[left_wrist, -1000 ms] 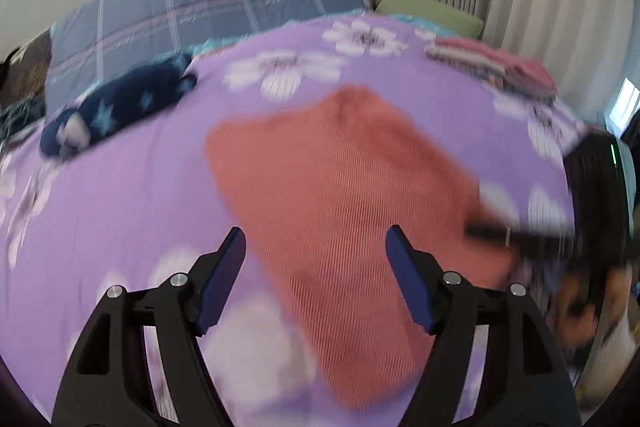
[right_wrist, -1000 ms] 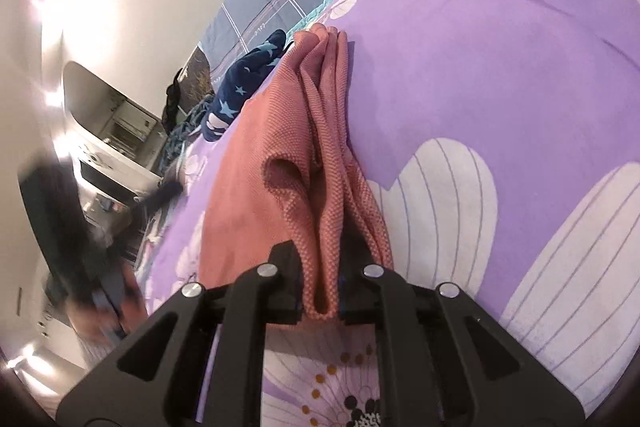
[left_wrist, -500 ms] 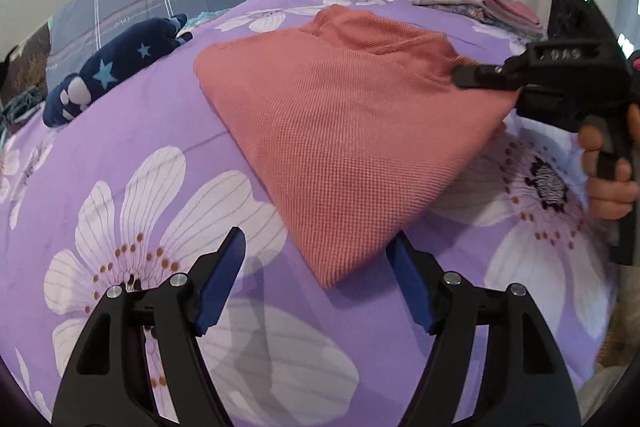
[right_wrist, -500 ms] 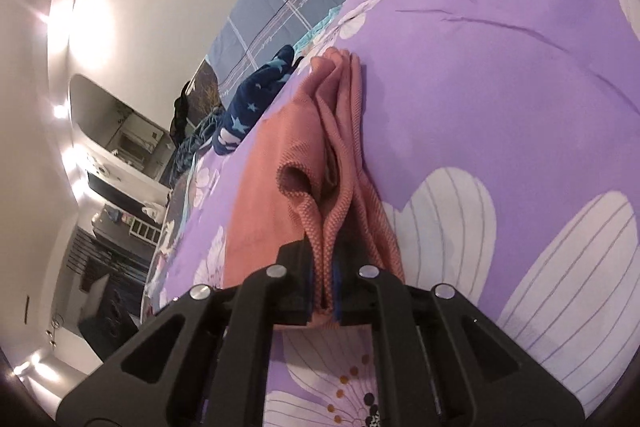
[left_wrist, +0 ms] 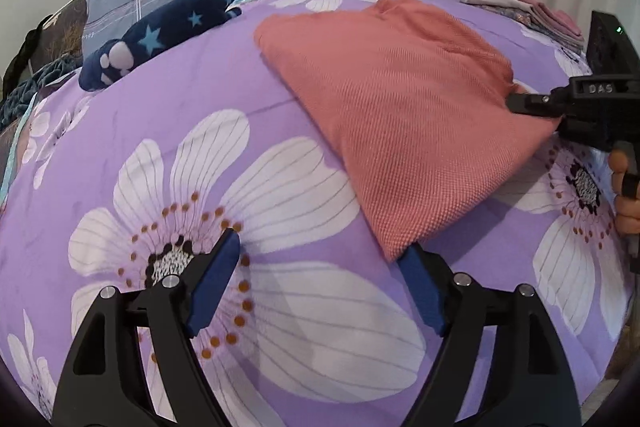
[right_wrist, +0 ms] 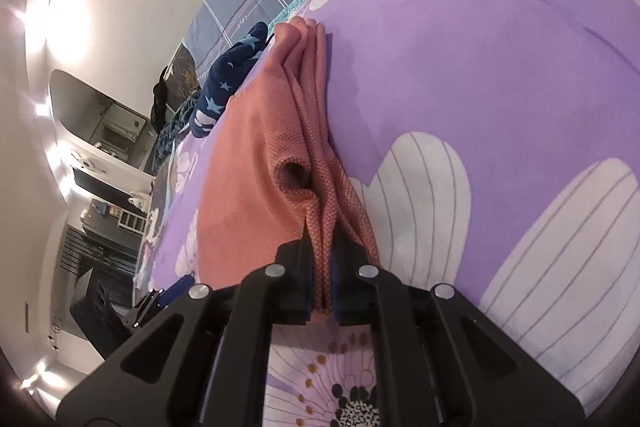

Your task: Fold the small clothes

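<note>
As before, right tool [right_wrist: 322, 281] on salmon cloth [left_wrist: 400, 107].

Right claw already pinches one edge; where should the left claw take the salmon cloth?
Grip the near pointed corner of the cloth, coming in low from the front. It lies flat beside the open left claw, opposite the right claw.

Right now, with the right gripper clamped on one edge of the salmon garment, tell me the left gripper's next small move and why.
Probably ease the left gripper forward and close on the salmon garment's near corner: its jaws have just been opening, nothing between them, the corner by its right finger, while the right gripper pinches the other edge.
</note>
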{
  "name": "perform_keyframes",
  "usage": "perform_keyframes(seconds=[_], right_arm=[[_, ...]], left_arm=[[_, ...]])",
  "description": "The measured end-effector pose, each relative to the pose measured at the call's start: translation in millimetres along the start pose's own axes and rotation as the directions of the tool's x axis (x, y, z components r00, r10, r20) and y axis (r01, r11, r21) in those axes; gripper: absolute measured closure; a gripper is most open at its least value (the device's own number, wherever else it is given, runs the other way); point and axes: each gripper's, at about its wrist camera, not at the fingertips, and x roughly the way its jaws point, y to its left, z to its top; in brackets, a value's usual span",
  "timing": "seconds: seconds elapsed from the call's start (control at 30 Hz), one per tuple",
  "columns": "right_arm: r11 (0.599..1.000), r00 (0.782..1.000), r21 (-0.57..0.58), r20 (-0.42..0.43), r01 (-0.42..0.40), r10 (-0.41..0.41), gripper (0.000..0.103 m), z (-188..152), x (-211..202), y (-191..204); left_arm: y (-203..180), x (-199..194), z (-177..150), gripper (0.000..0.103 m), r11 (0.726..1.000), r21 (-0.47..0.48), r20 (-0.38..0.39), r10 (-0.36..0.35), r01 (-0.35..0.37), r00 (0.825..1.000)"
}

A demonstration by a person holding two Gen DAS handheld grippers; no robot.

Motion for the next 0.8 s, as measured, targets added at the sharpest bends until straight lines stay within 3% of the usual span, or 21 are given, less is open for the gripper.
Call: perform_keyframes(seconds=[0.17, 0.23, 0.3, 0.37, 0.47, 0.5, 0.57, 0.6, 0.67, 0.7, 0.8], right_arm=[[0.988, 0.995, -0.118, 0.028, 0.100, -0.097, 0.091, -4, -14, 22], [0.981, 0.991, -0.145, 0.054, 0.131, -0.125, 0.091, -5, -23, 25], [0.976, 0.989, -0.165, 0.074, 0.142, -0.132, 0.091, -4, -28, 29], [0.971, 0.990, -0.203, 0.089, 0.129, -0.113, 0.090, -4, -31, 37], [0.966, 0.997, -0.247, 0.057, 0.074, -0.061, 0.089, -4, -23, 44], [0.965, 0.996, -0.247, 0.041, 0.092, -0.085, 0.089, -5, -13, 44], [0.955, 0.982, -0.231, 0.030, 0.187, -0.186, 0.103, -5, 1, 36], [0.948, 0.974, -0.226, 0.027, 0.225, -0.225, 0.103, -5, 7, 30], [0.941, 0.973, -0.249, 0.044, 0.231, -0.227, 0.103, -8, 5, 31], [0.919, 0.964, -0.294, 0.059, 0.263, -0.258, 0.103, -11, 3, 37], [0.888, 0.957, -0.361, 0.067, 0.286, -0.281, 0.091, -12, 0, 52]], left_arm=[[-2, -12, -1, 0.029, 0.999, 0.014, -0.017, -0.034, 0.034, 0.999], [1, -24, 1, 0.045, 0.991, -0.007, -0.018, -0.136, 0.136, 0.991], [4, -39, 8, 0.061, 0.970, -0.039, -0.006, -0.240, 0.239, 0.971], [3, -47, 14, 0.072, 0.961, -0.036, 0.020, -0.273, 0.274, 0.962], [-6, -42, 28, 0.073, 0.962, -0.006, 0.063, -0.273, 0.274, 0.960], [-10, -31, 32, 0.073, 0.964, 0.003, 0.059, -0.266, 0.266, 0.962], [-18, -3, 32, 0.073, 0.970, 0.005, 0.000, -0.241, 0.241, 0.970], [-23, 17, 27, 0.071, 0.979, 0.012, -0.041, -0.202, 0.203, 0.979], [-29, 18, 22, 0.070, 0.981, 0.053, 0.010, -0.185, 0.185, 0.983], [-31, 16, 22, 0.069, 0.982, 0.071, 0.006, -0.178, 0.177, 0.984], [-22, 19, 25, 0.068, 0.976, 0.014, -0.018, -0.217, 0.217, 0.976]])
